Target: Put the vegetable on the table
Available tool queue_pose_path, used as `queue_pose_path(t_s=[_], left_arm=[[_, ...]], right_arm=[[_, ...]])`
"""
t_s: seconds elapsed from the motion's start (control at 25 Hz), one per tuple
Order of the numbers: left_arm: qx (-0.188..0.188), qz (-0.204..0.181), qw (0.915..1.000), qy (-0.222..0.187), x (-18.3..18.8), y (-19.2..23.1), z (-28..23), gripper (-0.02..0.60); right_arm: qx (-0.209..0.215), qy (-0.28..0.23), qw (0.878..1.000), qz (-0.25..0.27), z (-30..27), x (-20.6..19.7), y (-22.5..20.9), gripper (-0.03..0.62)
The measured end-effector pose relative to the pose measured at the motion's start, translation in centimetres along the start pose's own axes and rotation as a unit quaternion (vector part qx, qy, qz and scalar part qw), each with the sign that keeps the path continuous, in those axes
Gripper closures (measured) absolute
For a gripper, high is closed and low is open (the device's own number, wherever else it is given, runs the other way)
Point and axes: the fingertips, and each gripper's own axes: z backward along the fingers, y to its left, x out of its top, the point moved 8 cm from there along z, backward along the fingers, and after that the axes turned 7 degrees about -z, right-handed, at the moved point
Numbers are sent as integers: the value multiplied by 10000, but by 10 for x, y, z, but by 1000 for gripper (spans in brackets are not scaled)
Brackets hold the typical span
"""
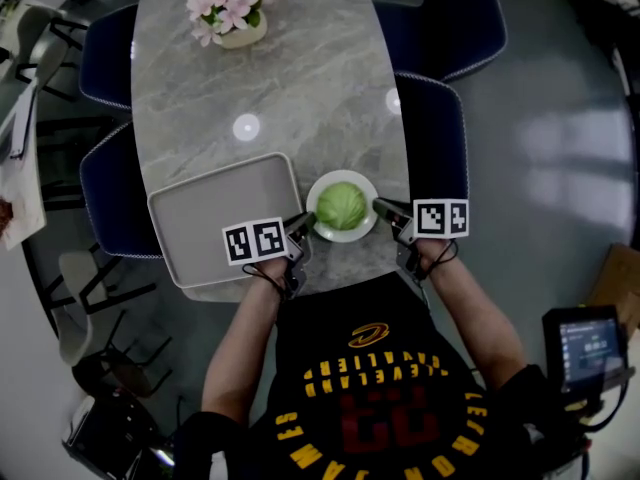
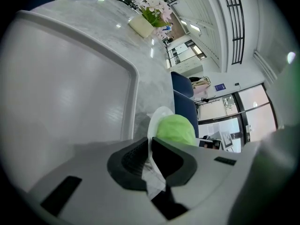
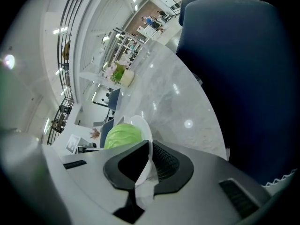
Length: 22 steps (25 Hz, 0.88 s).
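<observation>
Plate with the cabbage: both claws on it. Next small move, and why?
Probably lower the plate level onto the table. The left claw and right claw each pinch opposite rims, the cabbage sits unheld in the middle, and bare marble lies under it beside the tray. I cannot tell whether it already touches down, so go slowly.

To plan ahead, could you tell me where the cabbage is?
Head view: the cabbage sits on a white plate right of the tray, its rim clamped by the left gripper and right gripper.
</observation>
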Motion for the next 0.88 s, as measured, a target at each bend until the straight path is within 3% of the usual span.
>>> queue_pose_path(t_s=[0.56,0.88], left_arm=[[127,110,9999,-30,8,-15,-34,552],[374,21,9993,-30,43,-14,-66,551]], right_arm=[[-55,-5,10000,32,10,30,-26,561],[-324,-111,9987,369,-6,80,-29,560]])
